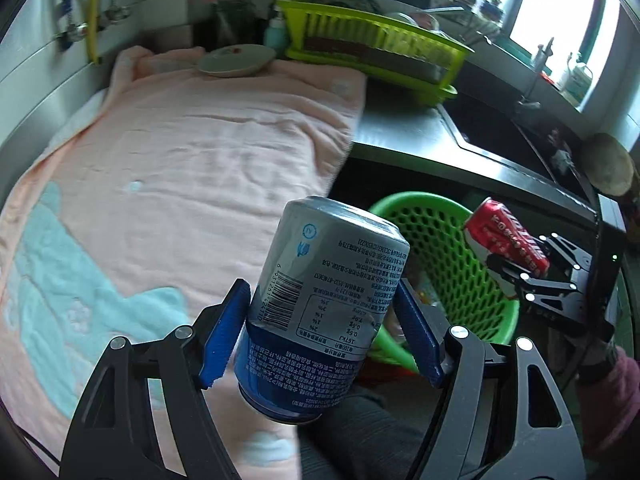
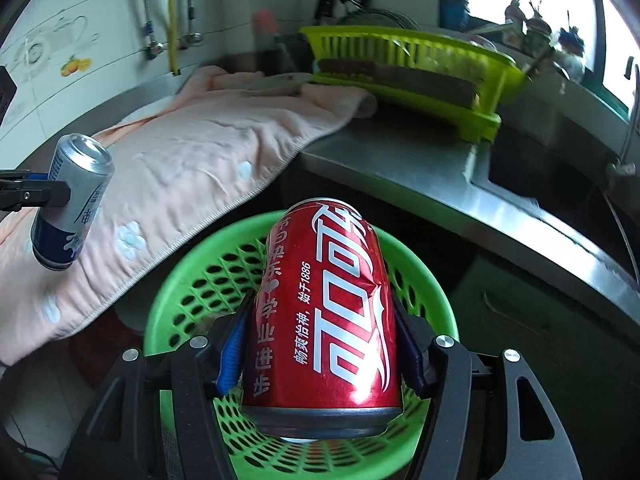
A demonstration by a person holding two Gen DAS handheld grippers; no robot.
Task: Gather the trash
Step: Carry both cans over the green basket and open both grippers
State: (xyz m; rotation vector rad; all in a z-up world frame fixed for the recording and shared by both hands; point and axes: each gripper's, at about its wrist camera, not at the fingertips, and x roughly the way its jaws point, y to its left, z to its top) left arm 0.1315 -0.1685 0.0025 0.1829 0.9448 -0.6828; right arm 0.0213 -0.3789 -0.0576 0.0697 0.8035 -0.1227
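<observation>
Both look like light, thin-walled, slippery empties: left gripper (image 1: 320,328) fingers pinch the silver-blue can (image 1: 324,304) mid-body, right gripper (image 2: 320,344) fingers pinch the dented Coca-Cola can (image 2: 328,312) likewise above the green basket (image 2: 180,280)

A dented red cola can (image 2: 324,312) hangs above the green mesh basket (image 2: 192,280), while a silver-and-blue can (image 1: 320,304) tilts beside the basket.
</observation>
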